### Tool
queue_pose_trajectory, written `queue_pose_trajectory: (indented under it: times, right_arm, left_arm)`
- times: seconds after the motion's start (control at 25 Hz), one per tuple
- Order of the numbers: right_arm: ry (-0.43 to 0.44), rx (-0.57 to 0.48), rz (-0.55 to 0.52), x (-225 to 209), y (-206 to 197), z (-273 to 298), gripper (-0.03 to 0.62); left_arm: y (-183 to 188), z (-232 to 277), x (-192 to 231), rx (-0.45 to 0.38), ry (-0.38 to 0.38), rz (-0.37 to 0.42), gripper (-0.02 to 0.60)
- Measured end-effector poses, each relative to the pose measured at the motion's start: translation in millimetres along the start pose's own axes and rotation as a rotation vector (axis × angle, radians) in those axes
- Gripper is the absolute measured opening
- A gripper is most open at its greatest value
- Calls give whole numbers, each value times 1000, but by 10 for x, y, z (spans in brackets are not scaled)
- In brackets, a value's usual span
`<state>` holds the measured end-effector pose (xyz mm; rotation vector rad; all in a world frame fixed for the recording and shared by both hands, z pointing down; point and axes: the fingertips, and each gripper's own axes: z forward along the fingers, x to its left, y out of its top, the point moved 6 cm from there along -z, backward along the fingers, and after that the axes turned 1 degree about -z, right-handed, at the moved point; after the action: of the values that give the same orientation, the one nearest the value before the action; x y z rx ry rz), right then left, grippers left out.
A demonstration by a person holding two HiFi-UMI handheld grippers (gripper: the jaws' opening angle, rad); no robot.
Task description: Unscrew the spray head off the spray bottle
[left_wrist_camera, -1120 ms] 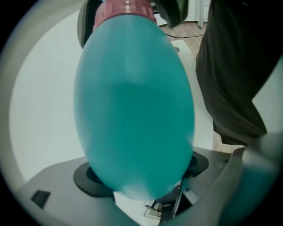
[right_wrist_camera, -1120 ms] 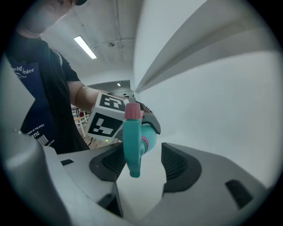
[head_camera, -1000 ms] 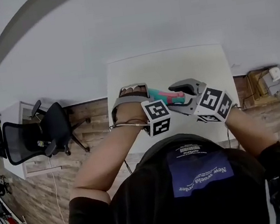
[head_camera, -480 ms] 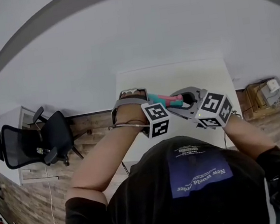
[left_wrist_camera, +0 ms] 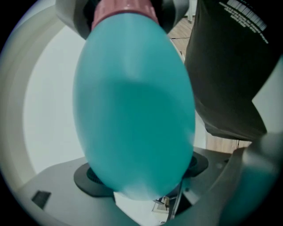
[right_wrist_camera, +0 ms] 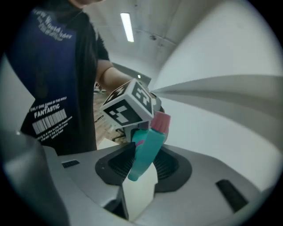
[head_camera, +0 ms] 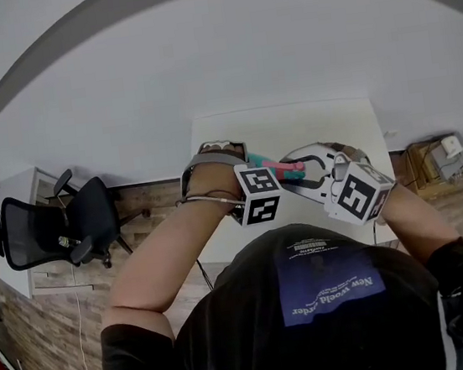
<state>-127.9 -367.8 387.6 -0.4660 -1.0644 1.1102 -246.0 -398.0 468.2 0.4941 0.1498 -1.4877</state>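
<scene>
While your left gripper (left_wrist_camera: 142,171) hugs the fat belly of the round teal plastic spray bottle (left_wrist_camera: 132,110), its two jaws press on the bottle from both sides. Your right gripper (right_wrist_camera: 141,167) has the teal spray head (right_wrist_camera: 144,152) between its jaws. Those jaws have just been closing, and now they pinch it. A pink ribbed collar (right_wrist_camera: 161,122) sits where the spray head meets the bottle. You hold the bottle up in the air above the white surface (head_camera: 291,125), right in front of your chest, with its head end pointing to your right.

In the right gripper view, the left gripper's cube with black and white squares (right_wrist_camera: 130,106) stands in front of the bottle and hides most of its belly. In the left gripper view, the bottle is so close that it fills most of the picture, with your dark shirt (left_wrist_camera: 230,66) beside it.

Off to your left, a black office chair (head_camera: 60,232) stands on the brown wooden floor (head_camera: 153,200), apart from the surface. To your right, a brown box (head_camera: 428,150) stands just beside the surface.
</scene>
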Motion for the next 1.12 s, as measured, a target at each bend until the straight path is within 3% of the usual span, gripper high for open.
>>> queue_pose_trajectory:
  times: [0.08,0.16,0.28,0.44,0.6,0.72,0.84,1.04,1.12]
  right_arm:
    - [-9,-34,-76,30,48,-8,120]
    - [-18,-91,-27,14,56,-9,120]
    - [-10,-175,217,-84,12,19,121]
    - [20,-192,544,-202,-81,60,121]
    - [30,-183,727,-215,-129,91,121]
    - [26,-176,787,-227,-142,83,123]
    - [-8,-174,632,-204,-91,52,121]
    - [-46,-51,-115,6,124,-2,121]
    - [-45,-38,-196,18,155,-41,122]
  left_arm:
    - [-14,-33,-34,-6,-19,5,434]
    - [-42,-77,-28,-9,-13,-16,434]
    - [-87,-115,25,-19,14,-78,436]
    - [-104,-100,65,-10,42,-145,436]
    - [-83,-68,74,11,69,-165,434]
    - [-67,-64,96,14,85,-170,436]
    - [-55,-83,108,-11,91,-150,436]
    - [-75,-156,32,-74,49,2,436]
    - [-72,-199,15,-98,38,11,436]
